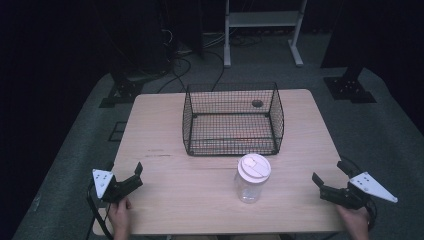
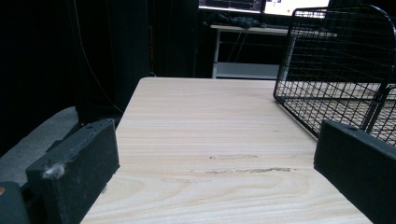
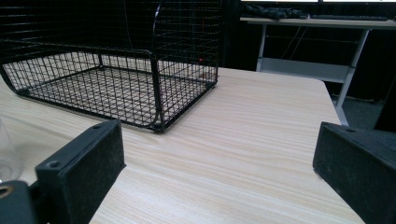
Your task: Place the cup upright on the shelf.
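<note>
Jar (image 1: 252, 178) stands untouched on the tabletop (image 1: 165, 175), before the empty basket (image 1: 232, 120); left claw (image 1: 123, 176) and right claw (image 1: 330, 179) both released, apart; all work remains.

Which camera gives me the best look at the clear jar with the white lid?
The high view: the jar stands whole and upright before the wire basket, between both grippers. The right gripper view catches just a sliver of its clear wall at the left edge.

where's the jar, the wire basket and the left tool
jar (image 1: 249, 187), high view, on its clear body.
wire basket (image 1: 279, 120), high view, on its right wall.
left tool (image 1: 125, 172), high view, between its fingertips.
</note>
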A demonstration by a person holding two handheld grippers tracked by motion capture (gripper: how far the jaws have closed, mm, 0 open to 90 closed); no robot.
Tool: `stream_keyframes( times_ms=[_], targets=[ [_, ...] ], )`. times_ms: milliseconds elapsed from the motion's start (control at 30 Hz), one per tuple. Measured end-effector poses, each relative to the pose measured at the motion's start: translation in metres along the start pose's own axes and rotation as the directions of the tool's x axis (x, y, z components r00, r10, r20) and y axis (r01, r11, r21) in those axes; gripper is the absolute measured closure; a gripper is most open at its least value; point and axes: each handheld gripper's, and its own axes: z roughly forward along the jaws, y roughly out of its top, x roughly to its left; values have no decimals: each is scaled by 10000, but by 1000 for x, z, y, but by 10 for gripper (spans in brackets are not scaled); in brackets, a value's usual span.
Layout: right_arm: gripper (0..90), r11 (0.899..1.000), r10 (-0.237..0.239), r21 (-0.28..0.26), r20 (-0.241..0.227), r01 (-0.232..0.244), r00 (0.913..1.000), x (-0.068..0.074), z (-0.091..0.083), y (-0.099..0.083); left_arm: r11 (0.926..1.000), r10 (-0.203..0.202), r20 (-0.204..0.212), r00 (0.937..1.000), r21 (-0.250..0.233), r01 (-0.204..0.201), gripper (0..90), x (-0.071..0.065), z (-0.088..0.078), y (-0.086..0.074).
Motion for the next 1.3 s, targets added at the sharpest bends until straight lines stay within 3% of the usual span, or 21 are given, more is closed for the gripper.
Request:
stream_keyframes(
  times_ms=[333, 767, 1000, 1300],
  targets=[
    [15, 9998, -135, -169, -221, 131, 9997, 7, -5, 6, 10000, 58, -90, 9999, -7, -58, 0, -1, 0, 0],
    [14, 9953, -791, -634, -870, 737, 9931, 37, -17, 25, 10000, 43, -49, 10000, 1, -43, 0, -1, 0, 0],
    [15, 9889, -1309, -851, -1128, 1217, 9849, 55, -18, 29, 10000, 73, -69, 9999, 7, -73, 0, -1, 1, 0],
    [14, 9838, -1592, -1117, -1876, 1400, 9692, 79, -16, 40, 9998, 185, -51, 9998, 28, -185, 0, -2, 0, 0]
  ],
)
